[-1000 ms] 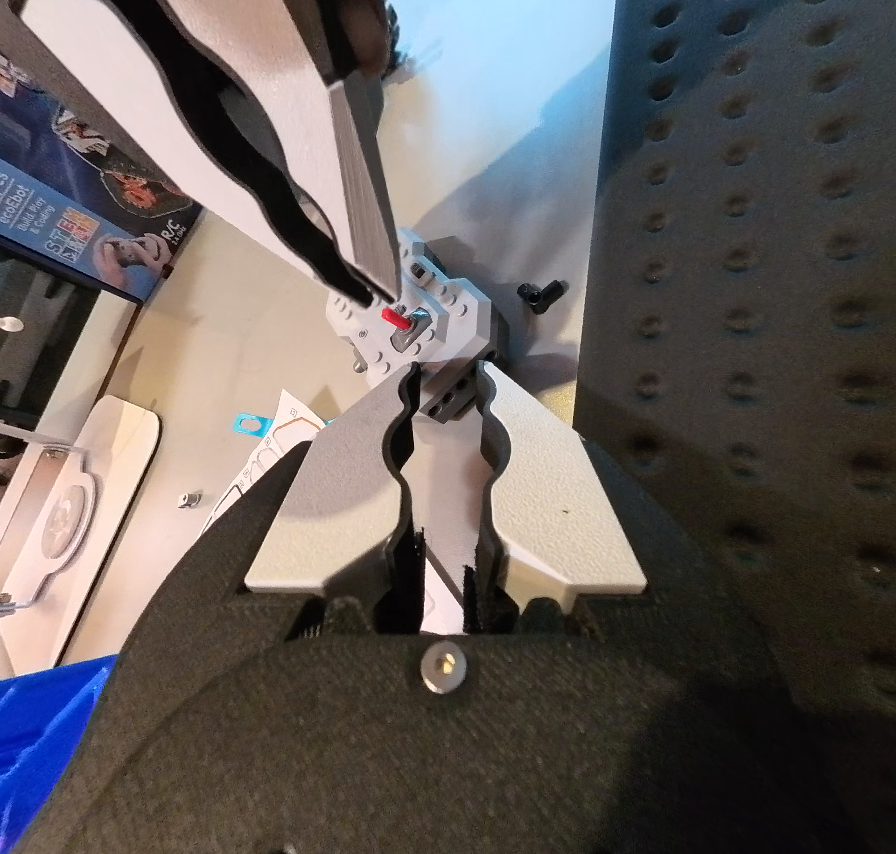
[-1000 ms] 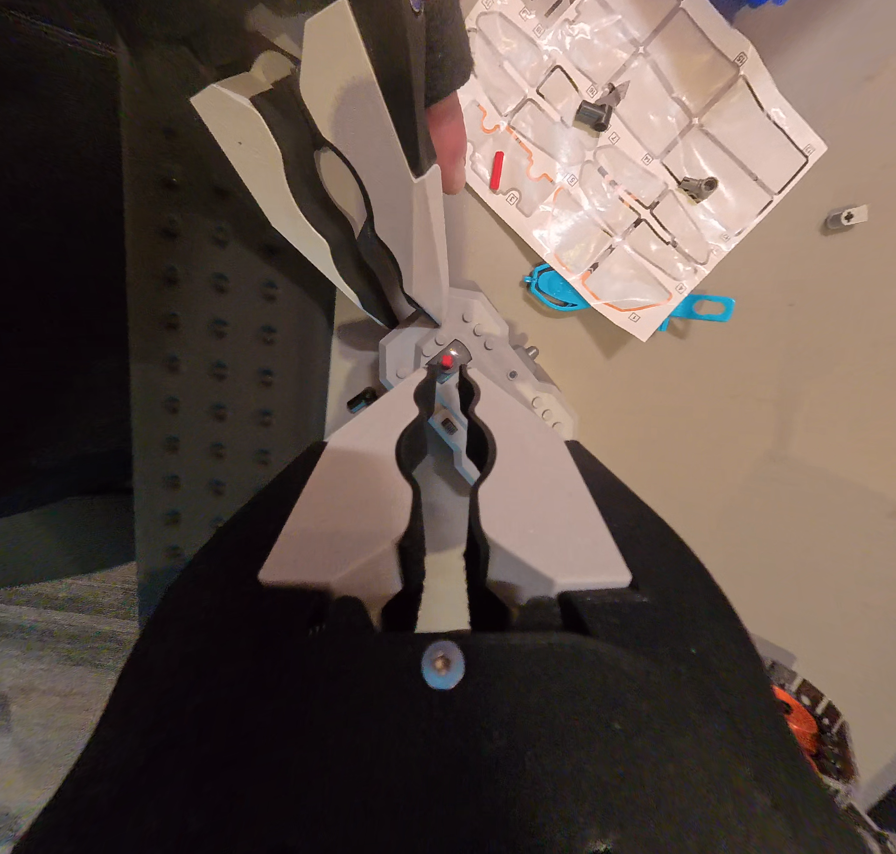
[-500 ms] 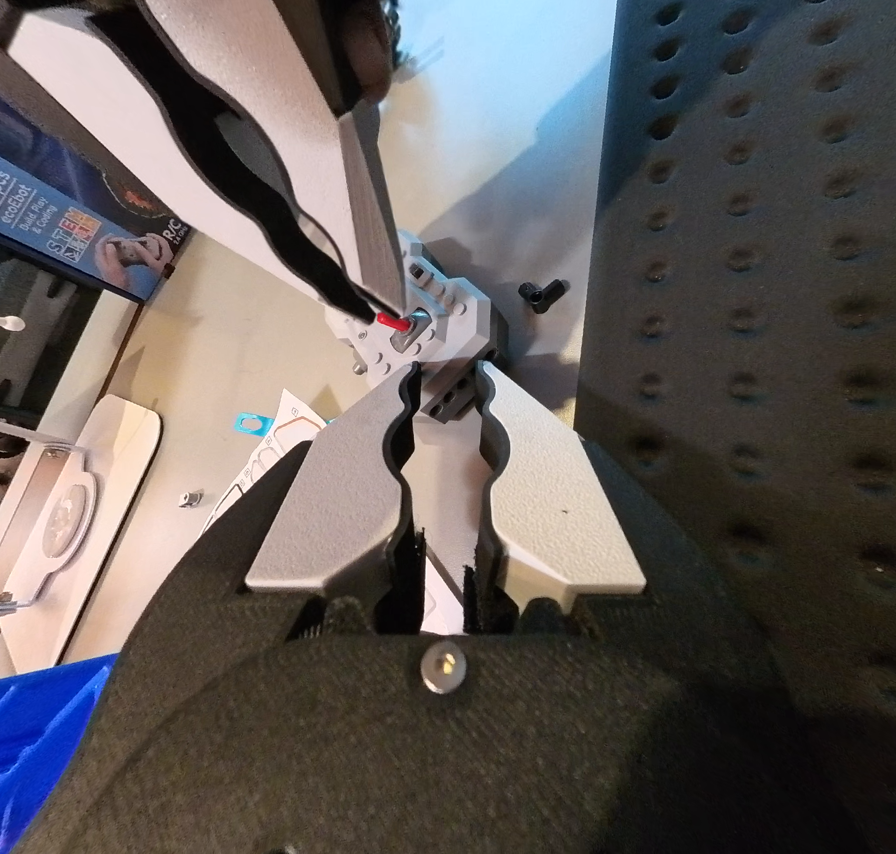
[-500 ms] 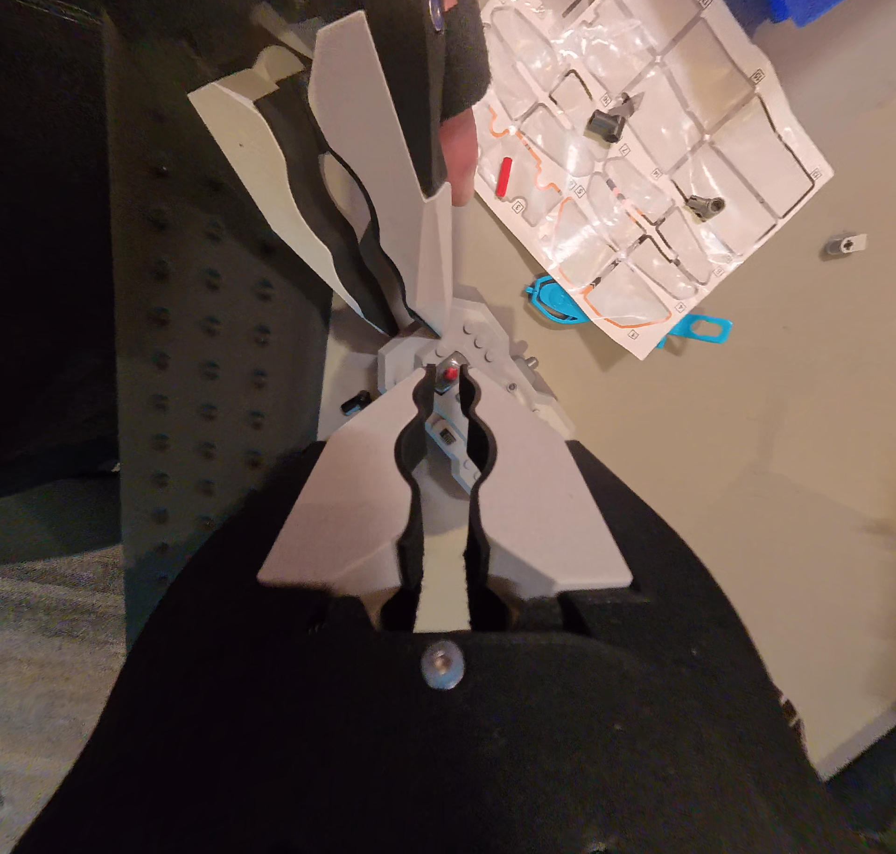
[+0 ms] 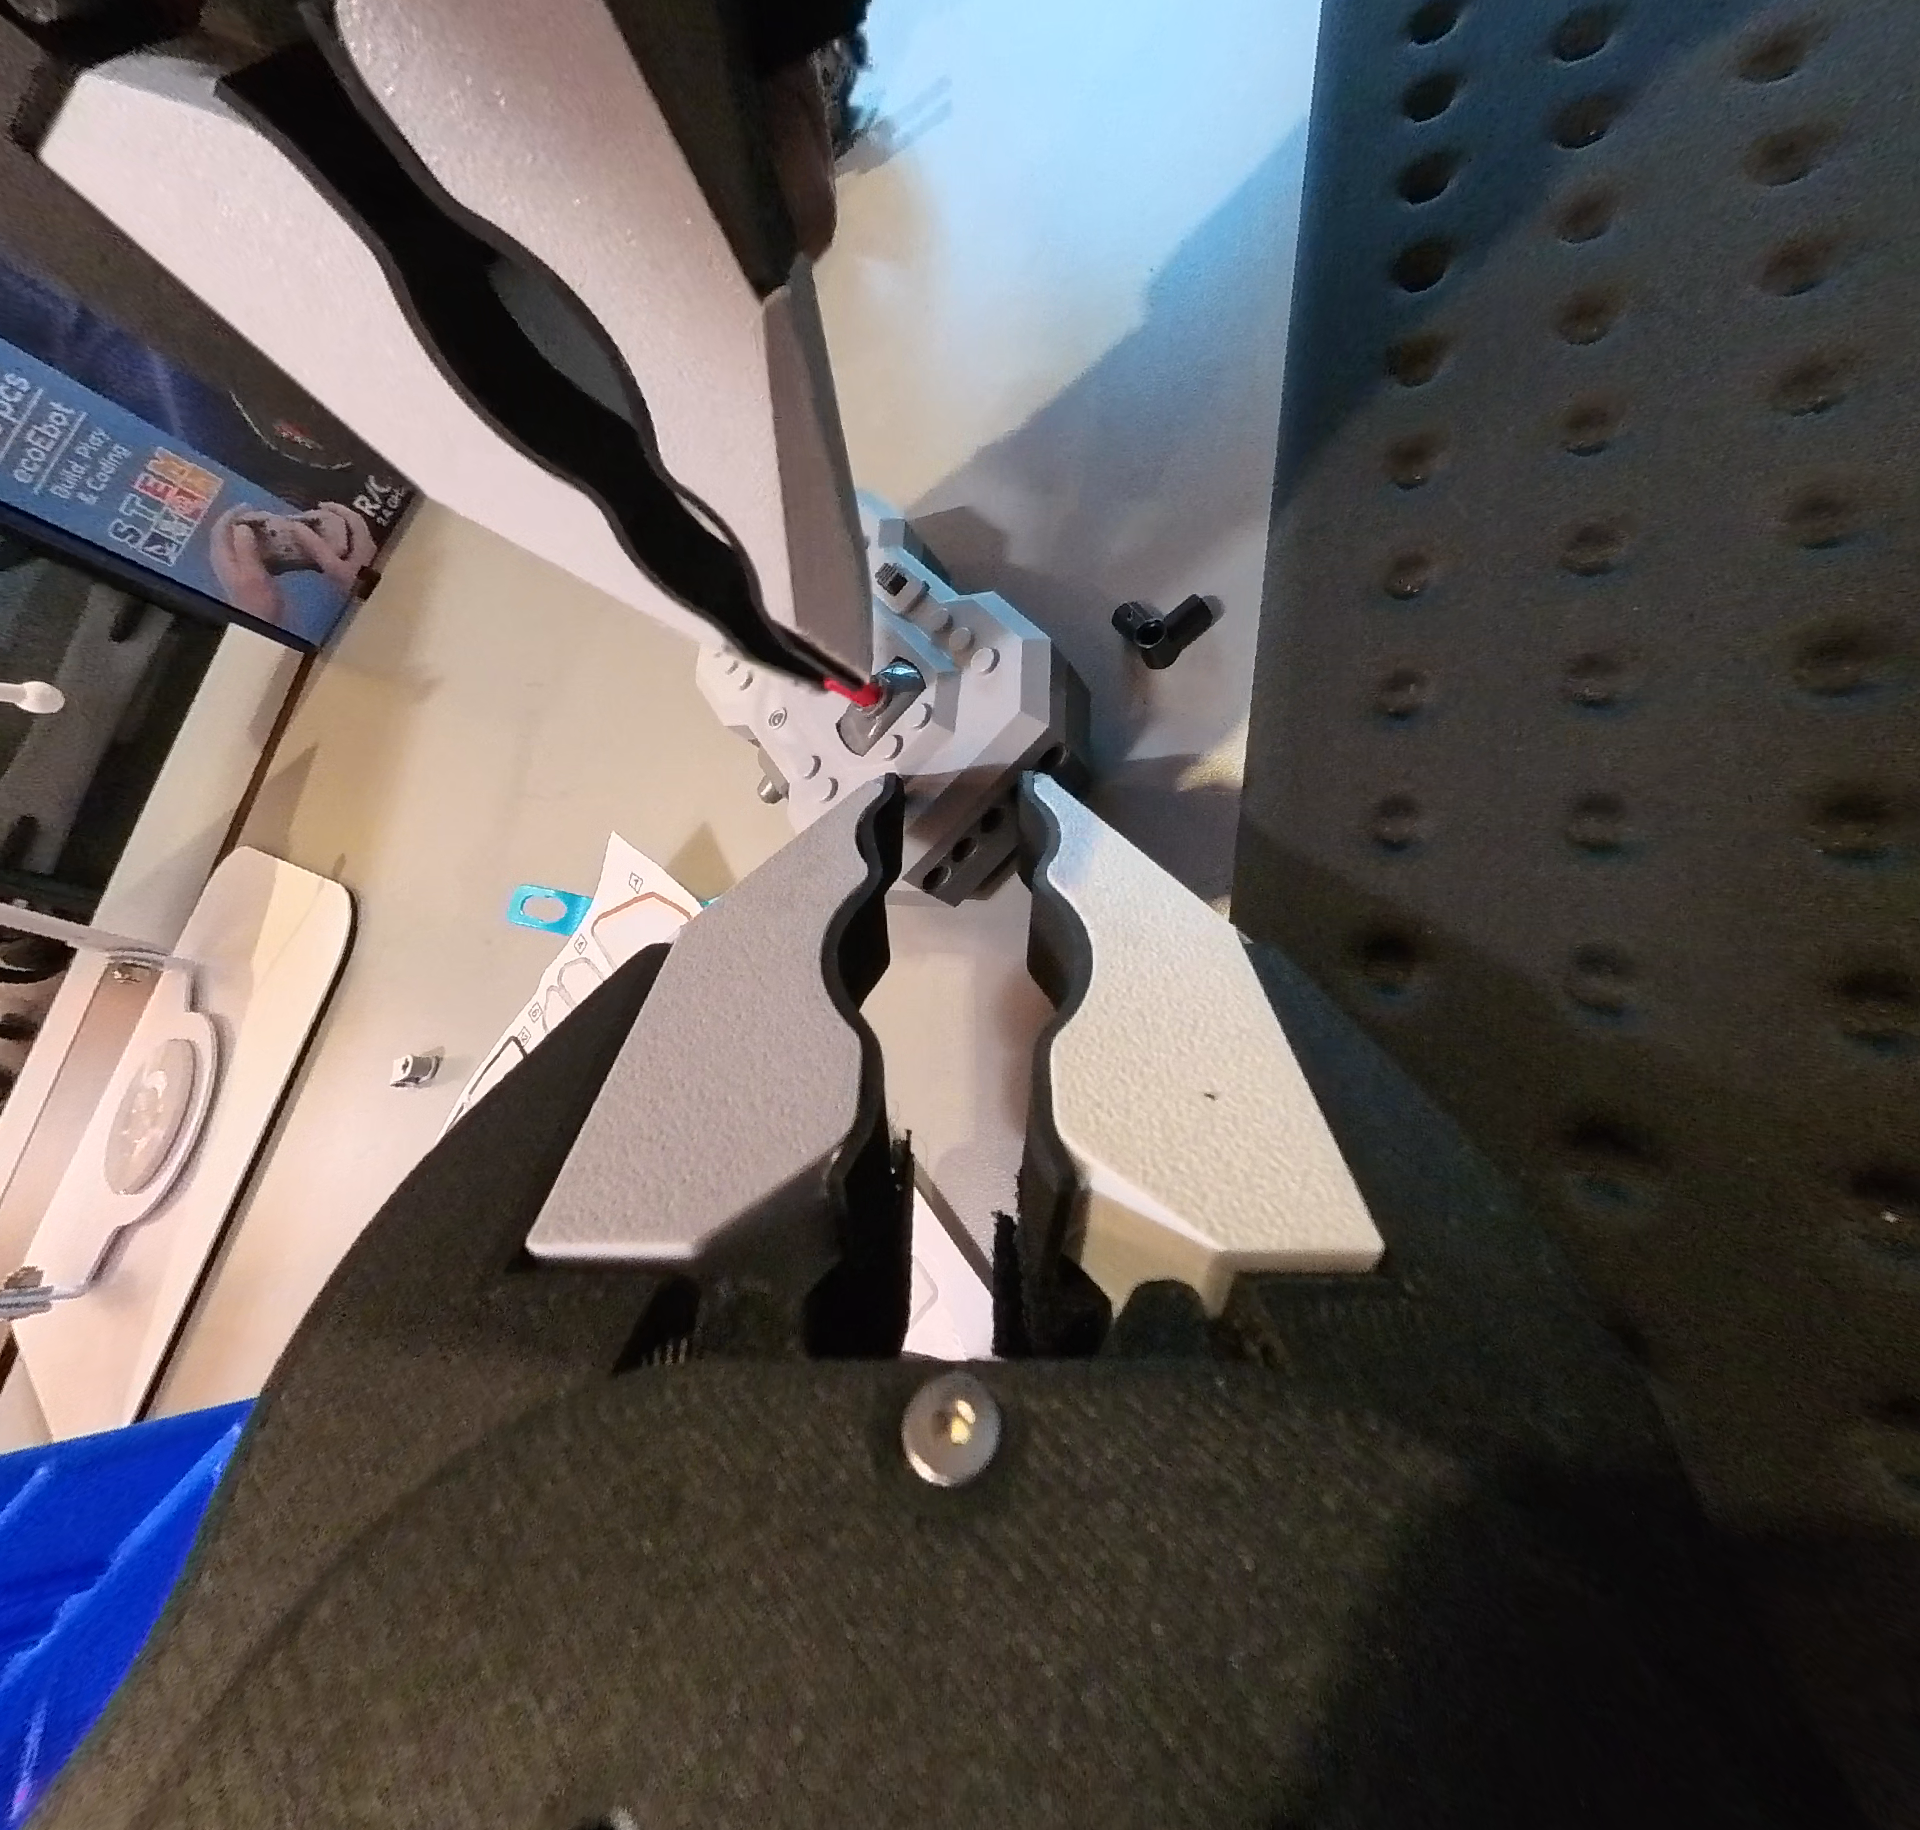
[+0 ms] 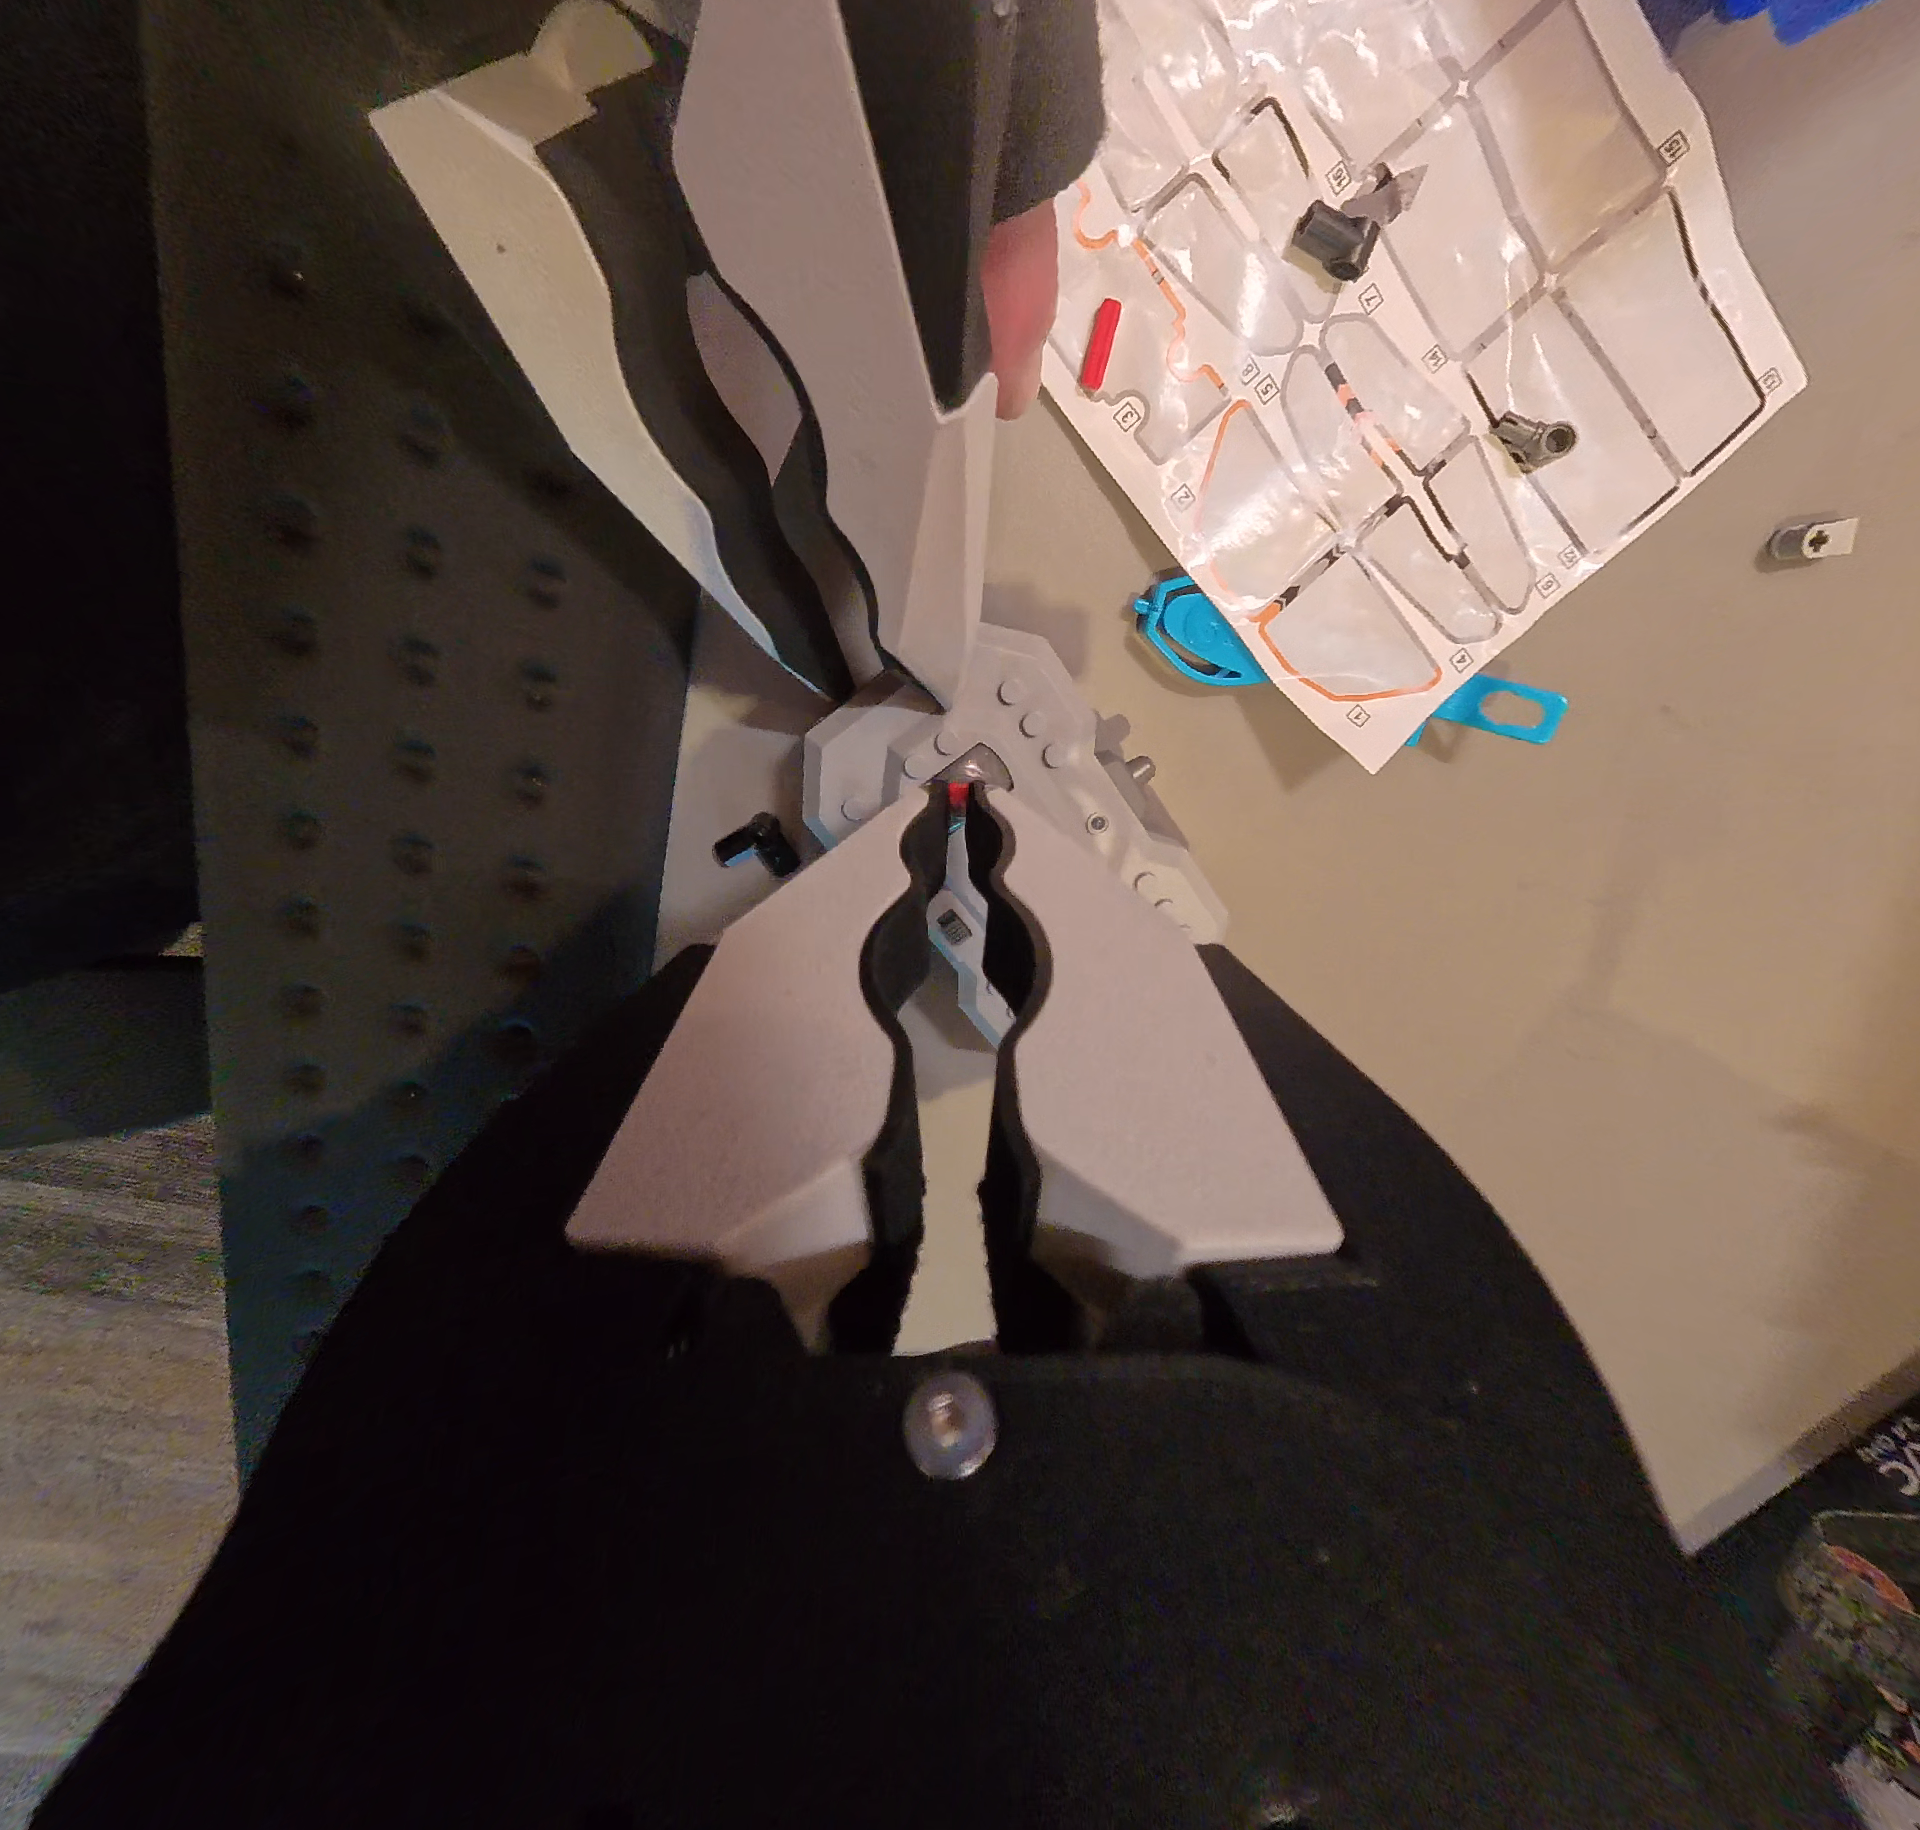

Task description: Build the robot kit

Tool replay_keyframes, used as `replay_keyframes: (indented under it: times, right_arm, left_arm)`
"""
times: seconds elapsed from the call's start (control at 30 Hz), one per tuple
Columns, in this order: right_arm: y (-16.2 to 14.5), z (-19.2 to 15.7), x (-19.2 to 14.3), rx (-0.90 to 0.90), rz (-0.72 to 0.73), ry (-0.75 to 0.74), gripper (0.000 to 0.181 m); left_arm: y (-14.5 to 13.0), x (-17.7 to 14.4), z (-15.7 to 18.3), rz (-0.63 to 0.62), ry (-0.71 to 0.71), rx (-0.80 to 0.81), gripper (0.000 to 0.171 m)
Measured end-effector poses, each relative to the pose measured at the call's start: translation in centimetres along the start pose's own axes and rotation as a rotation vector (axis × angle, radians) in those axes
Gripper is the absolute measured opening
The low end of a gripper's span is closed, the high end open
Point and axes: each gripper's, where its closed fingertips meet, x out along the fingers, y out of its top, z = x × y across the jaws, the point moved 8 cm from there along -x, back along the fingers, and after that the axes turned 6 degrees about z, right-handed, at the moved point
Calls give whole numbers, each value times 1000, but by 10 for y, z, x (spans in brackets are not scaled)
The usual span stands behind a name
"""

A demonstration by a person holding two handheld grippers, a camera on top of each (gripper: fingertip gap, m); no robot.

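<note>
Right claw (image 6: 956, 806) pinches red pin (image 6: 955, 795), seemingly in grey block (image 6: 1023, 715).

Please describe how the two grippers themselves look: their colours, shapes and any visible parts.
The left gripper and right gripper look alike: two flat, pale grey, wedge-shaped fingers with wavy black-padded inner edges, on a black textured body with a silver screw. The hand behind the left gripper wears a black fingerless glove.

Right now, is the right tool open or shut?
Shut: the right tool pinches the small red pin at the grey block.
</note>
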Motion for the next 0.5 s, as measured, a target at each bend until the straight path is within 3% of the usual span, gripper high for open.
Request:
replay_keyframes:
  times: [0.5]
  right_arm:
    - [-7, -2, 0, 36, 62, -9, 0]
  left_arm:
    - [1, 1, 1, -6, 5, 8, 19]
